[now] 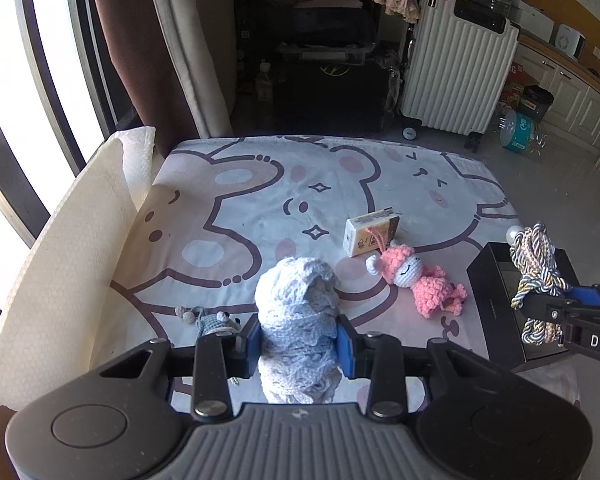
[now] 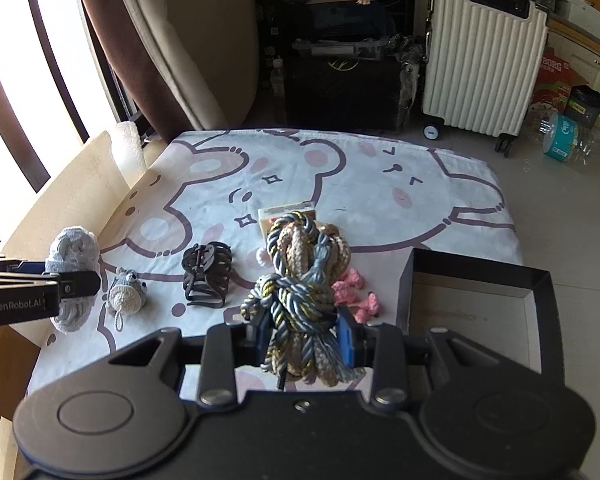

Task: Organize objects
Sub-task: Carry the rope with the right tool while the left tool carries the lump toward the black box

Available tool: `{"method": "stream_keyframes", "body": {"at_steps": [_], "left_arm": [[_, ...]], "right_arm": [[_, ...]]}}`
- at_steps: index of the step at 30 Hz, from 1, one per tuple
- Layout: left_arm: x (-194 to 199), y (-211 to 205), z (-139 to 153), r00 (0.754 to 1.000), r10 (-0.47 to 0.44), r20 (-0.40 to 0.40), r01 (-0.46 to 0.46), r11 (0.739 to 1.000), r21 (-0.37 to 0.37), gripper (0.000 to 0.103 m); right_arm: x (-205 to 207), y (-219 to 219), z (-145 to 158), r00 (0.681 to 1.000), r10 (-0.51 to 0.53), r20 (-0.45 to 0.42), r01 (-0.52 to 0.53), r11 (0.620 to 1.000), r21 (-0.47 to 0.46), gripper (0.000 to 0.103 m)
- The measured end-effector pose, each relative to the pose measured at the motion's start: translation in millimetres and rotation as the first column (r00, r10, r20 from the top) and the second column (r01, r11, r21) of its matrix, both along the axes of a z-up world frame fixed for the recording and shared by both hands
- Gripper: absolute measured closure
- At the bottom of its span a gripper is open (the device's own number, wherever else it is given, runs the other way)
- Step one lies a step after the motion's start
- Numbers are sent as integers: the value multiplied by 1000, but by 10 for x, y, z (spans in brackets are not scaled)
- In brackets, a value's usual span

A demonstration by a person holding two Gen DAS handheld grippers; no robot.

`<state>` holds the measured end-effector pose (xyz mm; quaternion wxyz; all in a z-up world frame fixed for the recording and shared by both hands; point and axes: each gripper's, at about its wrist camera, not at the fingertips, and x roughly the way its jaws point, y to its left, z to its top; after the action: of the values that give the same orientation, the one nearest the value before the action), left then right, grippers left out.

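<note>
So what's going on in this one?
A person is tidying small items off a cartoon-print table cover with two handheld grippers. The left gripper clamps a ball of pale blue yarn; the right gripper clamps a knotted bundle of cords. The black box looks empty.

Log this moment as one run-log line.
left gripper: shut on white lace bundle | right gripper: shut on knotted cord bundle | black box: nothing visible inside
</note>
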<state>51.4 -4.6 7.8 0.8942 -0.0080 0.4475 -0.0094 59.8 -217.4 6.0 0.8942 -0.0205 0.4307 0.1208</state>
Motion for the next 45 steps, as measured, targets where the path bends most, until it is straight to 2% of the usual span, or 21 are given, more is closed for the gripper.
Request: {"method": "stream_keyframes", "body": {"at_steps": [13,26,35,45], "left_arm": [[-28,-347,251,998,-55,36,54,998,33,64],[38,-685,270,995,-96,33,95,995,11,64],[224,-1110,140,988,-156,14,156,988,0,64],[428,-1623,-69,976,-219,-13,218,975,-50,64]], "right_arm": [[-174,-351,272,994,-95,50,94,996,10,69],[-202,-613,296,990,-127,58,127,992,-5,69],[-118,-918,197,987,-155,45,156,988,-20,69],[-3,-1316,30,976,-216,16,217,975,-43,69]]}}
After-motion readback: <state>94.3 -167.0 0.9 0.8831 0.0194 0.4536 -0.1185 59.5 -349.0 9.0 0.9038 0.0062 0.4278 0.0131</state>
